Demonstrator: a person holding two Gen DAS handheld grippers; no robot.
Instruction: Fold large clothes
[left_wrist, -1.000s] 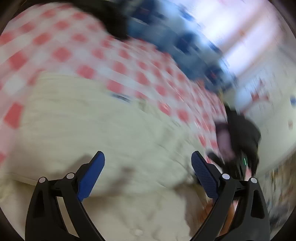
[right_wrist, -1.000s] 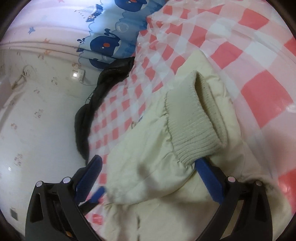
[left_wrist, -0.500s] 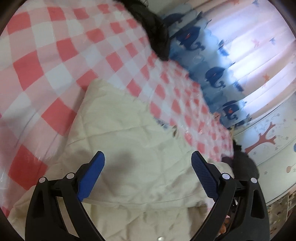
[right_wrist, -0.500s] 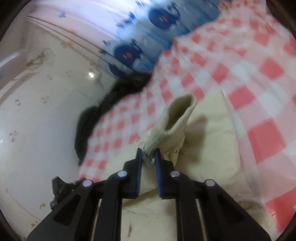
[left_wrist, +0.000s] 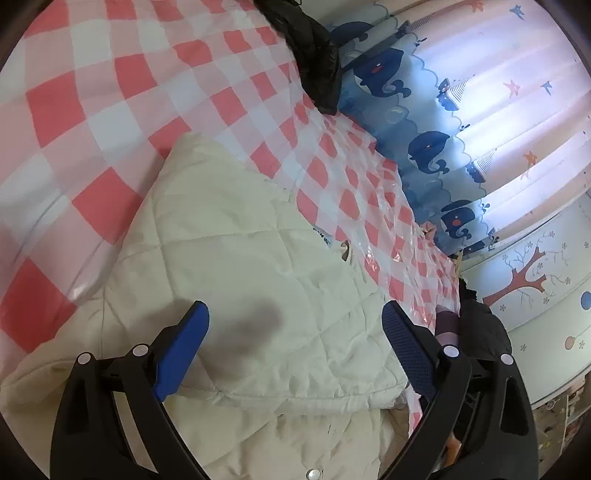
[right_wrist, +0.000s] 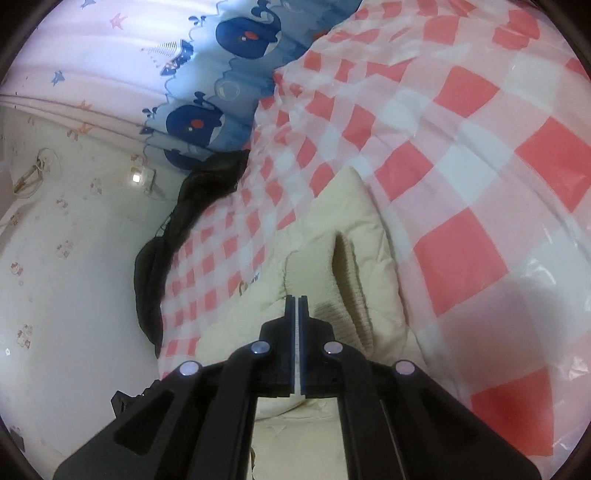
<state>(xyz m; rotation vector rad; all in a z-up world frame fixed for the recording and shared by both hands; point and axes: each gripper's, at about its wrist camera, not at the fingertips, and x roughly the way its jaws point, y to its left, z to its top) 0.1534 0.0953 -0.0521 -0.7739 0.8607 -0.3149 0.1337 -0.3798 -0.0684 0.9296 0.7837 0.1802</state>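
Red-and-white checked cover (left_wrist: 110, 96) spans the bed; cream quilted jacket (left_wrist: 240, 266) lies on it. Left gripper (left_wrist: 295, 325) hangs over jacket w/ jaws wide apart. Right gripper (right_wrist: 296, 299) jaws fully closed beside ribbed cuff (right_wrist: 325, 280); can't tell if fabric's pinched.

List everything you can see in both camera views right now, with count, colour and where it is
Quilted jacket: one, cream, spread on the checked cover under both grippers.
Ribbed cuff: one, cream, at the sleeve end lying on the jacket, at the right jaws.
Checked cover: one, red, pink and white, glossy, beneath the jacket.
Dark garment: one, black, bunched at the cover's far edge by the curtain.
Whale curtain: one, blue whales on a pale ground, behind the cover.
Tree wall sticker: one, red-brown, on the wall in the left wrist view.
Left gripper: blue pads, jaws wide apart above the jacket.
Right gripper: black, jaws closed at the cuff.
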